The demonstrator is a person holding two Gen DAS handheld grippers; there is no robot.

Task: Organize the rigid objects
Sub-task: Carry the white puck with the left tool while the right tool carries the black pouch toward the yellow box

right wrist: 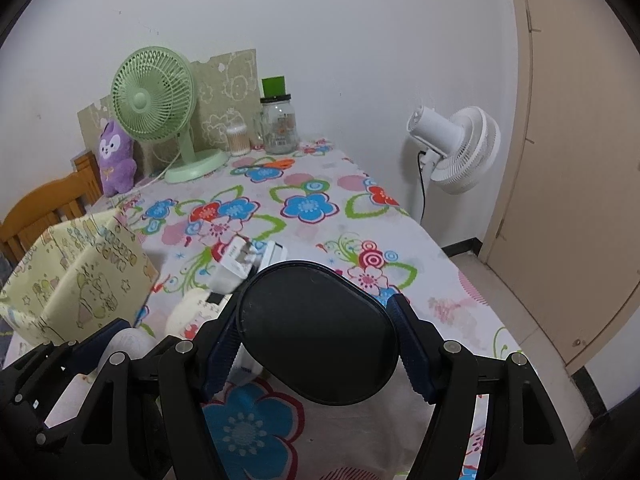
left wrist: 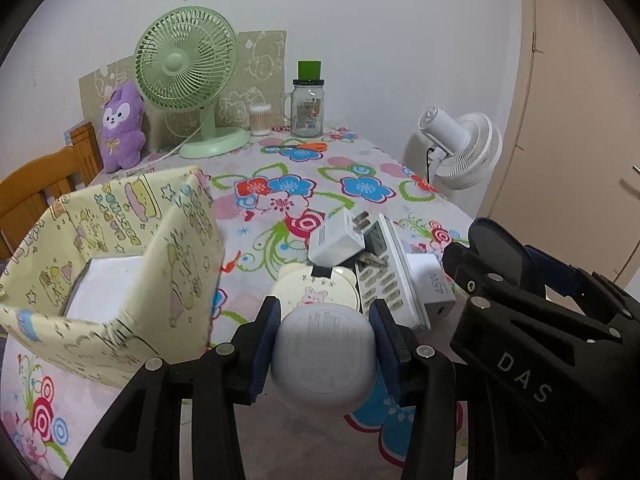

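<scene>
The left gripper (left wrist: 324, 354) is pinched on a white rounded case (left wrist: 325, 360), low in the frame. A black oval case (right wrist: 318, 332) is clamped by the right gripper (right wrist: 316, 336) at the centre.

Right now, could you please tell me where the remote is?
In the left wrist view, the remote lies on the tablecloth right of centre, between the white plug and a charger.
</scene>
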